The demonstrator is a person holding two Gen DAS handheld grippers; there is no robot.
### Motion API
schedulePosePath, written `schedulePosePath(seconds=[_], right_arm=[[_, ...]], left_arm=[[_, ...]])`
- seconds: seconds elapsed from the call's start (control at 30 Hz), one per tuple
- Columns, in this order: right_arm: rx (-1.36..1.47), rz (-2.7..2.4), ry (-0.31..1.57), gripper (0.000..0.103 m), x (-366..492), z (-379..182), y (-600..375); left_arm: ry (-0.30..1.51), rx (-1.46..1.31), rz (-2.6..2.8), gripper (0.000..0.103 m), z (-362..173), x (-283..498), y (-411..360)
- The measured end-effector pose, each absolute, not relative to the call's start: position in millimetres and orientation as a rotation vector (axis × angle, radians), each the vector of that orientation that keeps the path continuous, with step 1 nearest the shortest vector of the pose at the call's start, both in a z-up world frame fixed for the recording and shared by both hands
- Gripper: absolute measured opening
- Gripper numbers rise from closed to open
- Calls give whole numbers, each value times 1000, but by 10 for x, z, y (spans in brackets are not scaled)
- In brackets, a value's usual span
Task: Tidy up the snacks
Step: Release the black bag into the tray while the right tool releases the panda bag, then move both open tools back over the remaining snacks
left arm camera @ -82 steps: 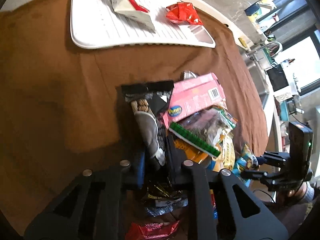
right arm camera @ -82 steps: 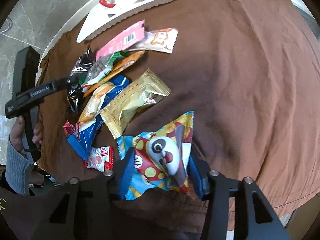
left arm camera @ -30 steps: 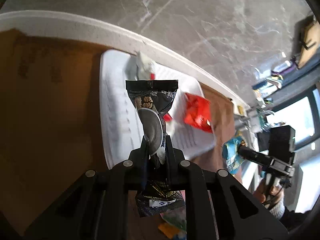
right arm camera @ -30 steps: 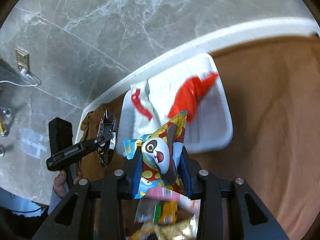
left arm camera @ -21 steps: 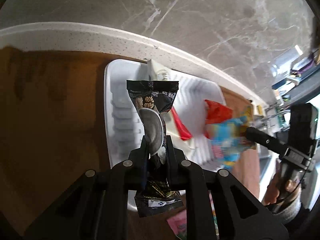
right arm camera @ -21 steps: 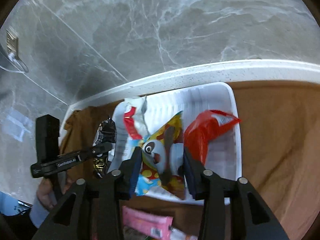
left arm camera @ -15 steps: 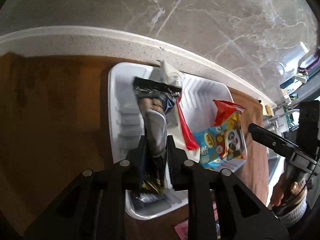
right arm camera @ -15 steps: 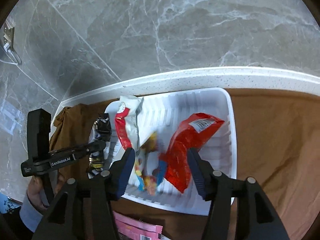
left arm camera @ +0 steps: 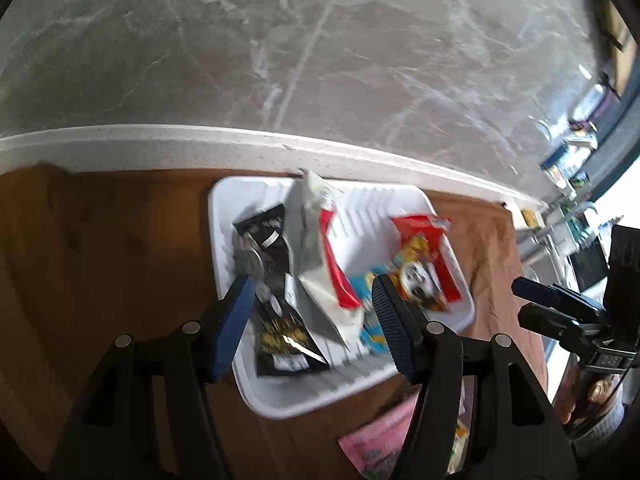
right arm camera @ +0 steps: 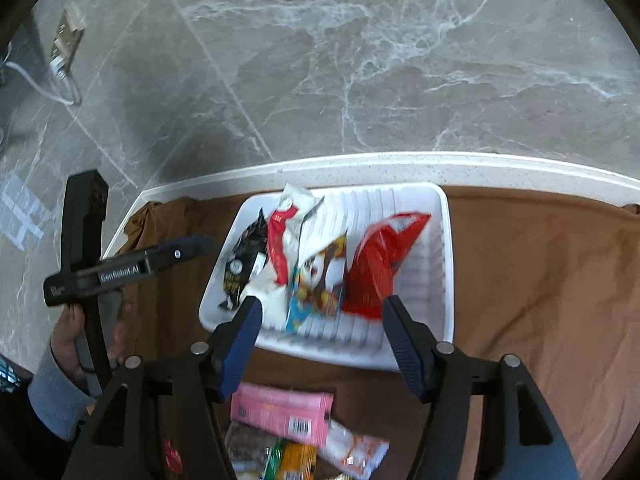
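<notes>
White ribbed tray (right arm camera: 434,280) on the brown-clothed worktop (right arm camera: 540,280), holding four snacks side by side: black packet (right arm camera: 244,264), white-and-red packet (right arm camera: 288,240), cartoon-printed packet (right arm camera: 320,280) and red packet (right arm camera: 380,264). Left gripper (left arm camera: 312,320) and right gripper (right arm camera: 320,332) hover over the tray's near edge, fingers apart, empty. Pink packet (right arm camera: 284,412) lies outside.

4 snack pkts (right arm camera: 316,280) (in 1 tray (right arm camera: 444,264)).
</notes>
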State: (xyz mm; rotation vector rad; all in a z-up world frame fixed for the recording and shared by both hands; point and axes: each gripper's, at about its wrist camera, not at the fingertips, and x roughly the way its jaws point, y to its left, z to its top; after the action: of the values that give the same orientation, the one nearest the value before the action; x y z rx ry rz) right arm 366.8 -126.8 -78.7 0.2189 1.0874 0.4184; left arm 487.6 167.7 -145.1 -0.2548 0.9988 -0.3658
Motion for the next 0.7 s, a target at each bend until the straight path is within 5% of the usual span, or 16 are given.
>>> schedulePosePath(seconds=[0.37, 0.7], right_arm=[[254, 388, 1239, 69, 2853, -1058, -1306], [610, 405, 1361, 70, 2443, -1511, -1296]], left_arm=[[1106, -69, -543, 59, -1686, 4076, 1360], [1181, 145, -677, 59, -2016, 3866, 903]])
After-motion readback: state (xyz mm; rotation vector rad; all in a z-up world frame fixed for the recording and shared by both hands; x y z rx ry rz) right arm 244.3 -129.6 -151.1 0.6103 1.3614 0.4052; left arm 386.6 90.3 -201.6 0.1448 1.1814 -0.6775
